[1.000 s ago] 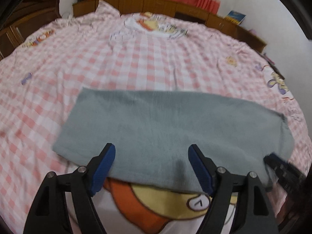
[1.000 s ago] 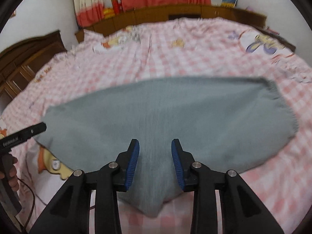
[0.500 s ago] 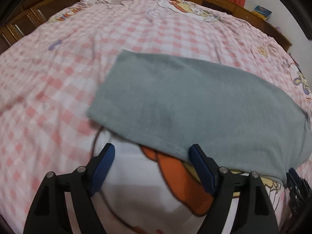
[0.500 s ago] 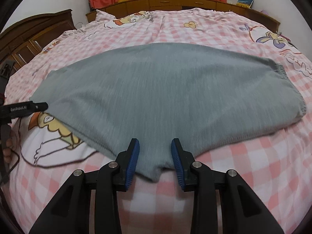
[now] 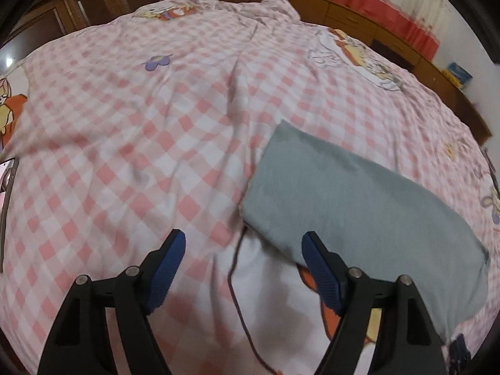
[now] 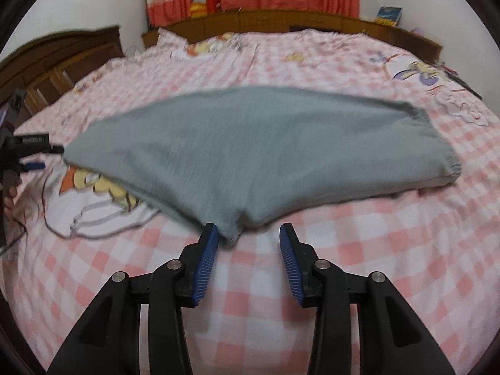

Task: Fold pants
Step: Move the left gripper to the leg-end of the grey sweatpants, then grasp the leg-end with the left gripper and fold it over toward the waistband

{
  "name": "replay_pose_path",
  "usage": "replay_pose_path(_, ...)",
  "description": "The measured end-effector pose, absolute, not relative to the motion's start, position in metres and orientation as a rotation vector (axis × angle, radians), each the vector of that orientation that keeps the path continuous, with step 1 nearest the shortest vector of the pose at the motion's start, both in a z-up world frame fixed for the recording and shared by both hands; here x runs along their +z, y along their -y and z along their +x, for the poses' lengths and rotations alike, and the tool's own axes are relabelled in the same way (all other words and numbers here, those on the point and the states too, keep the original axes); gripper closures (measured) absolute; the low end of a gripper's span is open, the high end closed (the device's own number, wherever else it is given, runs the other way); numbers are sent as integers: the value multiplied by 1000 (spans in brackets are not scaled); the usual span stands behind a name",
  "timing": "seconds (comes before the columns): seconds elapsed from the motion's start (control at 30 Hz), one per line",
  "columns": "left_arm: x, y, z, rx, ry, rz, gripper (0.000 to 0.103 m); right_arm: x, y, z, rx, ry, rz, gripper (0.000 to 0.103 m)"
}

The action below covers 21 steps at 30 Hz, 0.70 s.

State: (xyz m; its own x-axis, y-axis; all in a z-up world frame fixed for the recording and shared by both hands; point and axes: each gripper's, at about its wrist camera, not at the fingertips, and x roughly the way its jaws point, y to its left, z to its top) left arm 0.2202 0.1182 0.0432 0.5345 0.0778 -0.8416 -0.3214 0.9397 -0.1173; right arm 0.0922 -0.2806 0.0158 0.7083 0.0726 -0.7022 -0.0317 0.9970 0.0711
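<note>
On the checked bed (image 6: 375, 250) the grey pants (image 6: 250, 150) lie flat, long axis left to right. The right gripper (image 6: 247, 243), jaws just opening and empty, is nearest, at their near corner; the left gripper (image 5: 242, 254), wide and empty, sits beside the left end.

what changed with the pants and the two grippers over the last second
The right gripper has just been opening and has backed off the grey pants; only their near tip now lies between its pads. The left gripper, open throughout, slid off the pants' end onto the checked bedsheet. The pants stayed flat, folded lengthwise.
</note>
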Motion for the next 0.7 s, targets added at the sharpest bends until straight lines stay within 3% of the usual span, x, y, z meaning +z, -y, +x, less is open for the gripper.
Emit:
replay_pose_path(0.17, 25, -118, 236, 212, -1011, -356, 23, 29, 293, 87, 27, -712, 99, 61)
replay_pose_path(0.27, 16, -110, 242, 244, -1020, -328, 28, 31, 301, 87, 2, -695, 111, 61)
replay_pose_path(0.33, 14, -106, 243, 258, -1002, -339, 36, 32, 305, 90, -7, -694, 117, 61)
replay_pose_path(0.4, 15, -102, 243, 242, -978, -356, 62, 33, 309, 91, -15, -691, 123, 61)
replay_pose_path(0.5, 18, -94, 246, 208, -966, -330, 81, 34, 317, 91, -29, -681, 134, 61)
replay_pose_path(0.6, 24, -96, 244, 197, -944, -343, 95, 35, 324, 91, -36, -677, 162, 61)
replay_pose_path(0.7, 34, -107, 239, 174, -908, -436, 97, 38, 329, 89, -45, -662, 174, 61)
